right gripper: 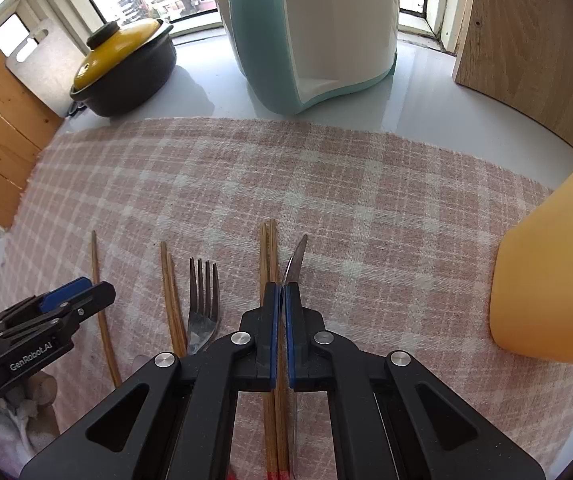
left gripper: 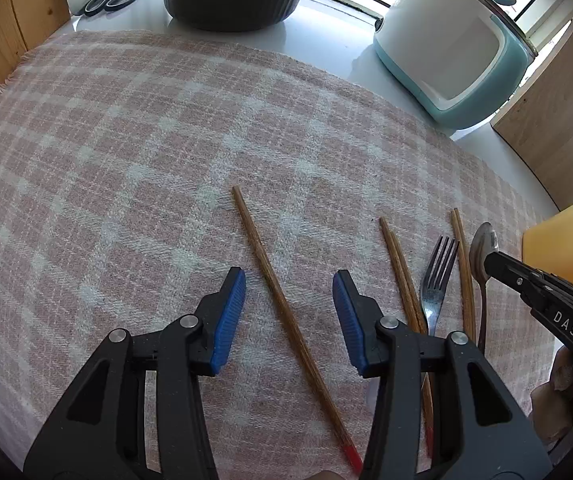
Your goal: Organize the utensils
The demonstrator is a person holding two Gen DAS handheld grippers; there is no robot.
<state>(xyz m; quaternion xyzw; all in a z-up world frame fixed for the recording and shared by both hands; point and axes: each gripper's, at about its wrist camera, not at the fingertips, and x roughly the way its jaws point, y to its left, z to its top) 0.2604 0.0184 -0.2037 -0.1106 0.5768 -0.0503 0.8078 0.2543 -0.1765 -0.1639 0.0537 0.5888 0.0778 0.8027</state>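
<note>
Left gripper open, straddling the lone chopstick lengthwise; right gripper clamped on the spoon beside the fork.

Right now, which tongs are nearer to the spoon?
Right. The right tongs are shut on the spoon, which is turned on its edge. The left tongs stand open over a single chopstick, past the fork.

A pink-and-white checked cloth is seen under brown, red-tipped chopsticks, a silver fork, a teal-and-white container and a black, yellow-lidded pot.
</note>
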